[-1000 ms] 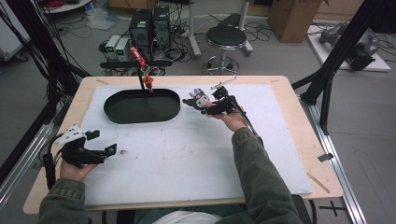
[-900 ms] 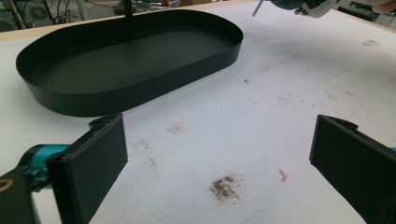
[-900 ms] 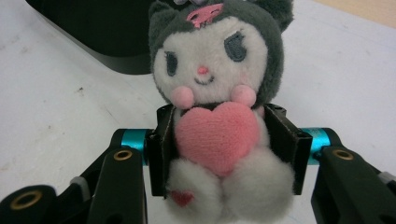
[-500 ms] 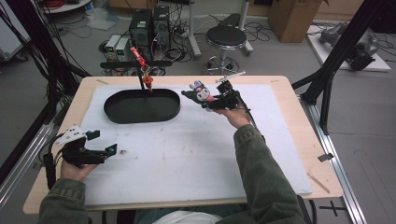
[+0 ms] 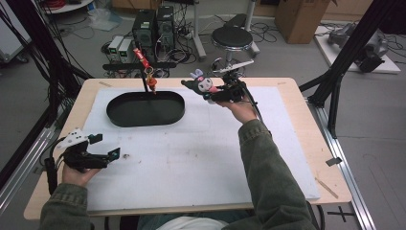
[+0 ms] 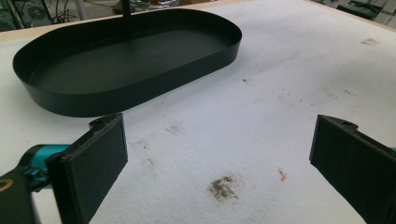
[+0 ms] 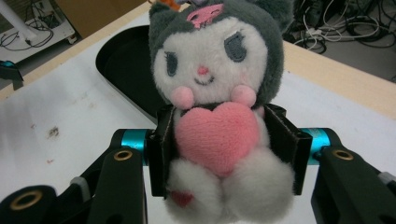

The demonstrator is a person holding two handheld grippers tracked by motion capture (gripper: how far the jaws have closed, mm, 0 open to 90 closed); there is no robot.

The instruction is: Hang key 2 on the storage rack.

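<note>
Grip: small grey-and-white plush doll with pink heart [image 7: 217, 109] is squeezed at its soft waist by right tongs [image 7: 228, 140], above the worktop [image 5: 201, 153].
Risk: doll may be dropped beside black oval metal tray [image 5: 145, 109], since plush yields.
Left tongs [image 6: 219, 158]: wide, nothing held.

Wooden table [image 5: 306, 103] under a stained white mat [image 5: 201, 158], black oval tray [image 5: 146, 109] upon it.

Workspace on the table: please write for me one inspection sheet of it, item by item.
Surface: white mat with small stains on a wooden table.
Job's things: plush toy lifted off the mat; black oval tray, nothing seen inside.
Clutter: nothing seen.
Grippers: right gripper shut on the plush toy; left gripper open above the mat.
Cables: one trails from the left gripper.
Surroundings: stool, computer boxes, floor cables.
</note>
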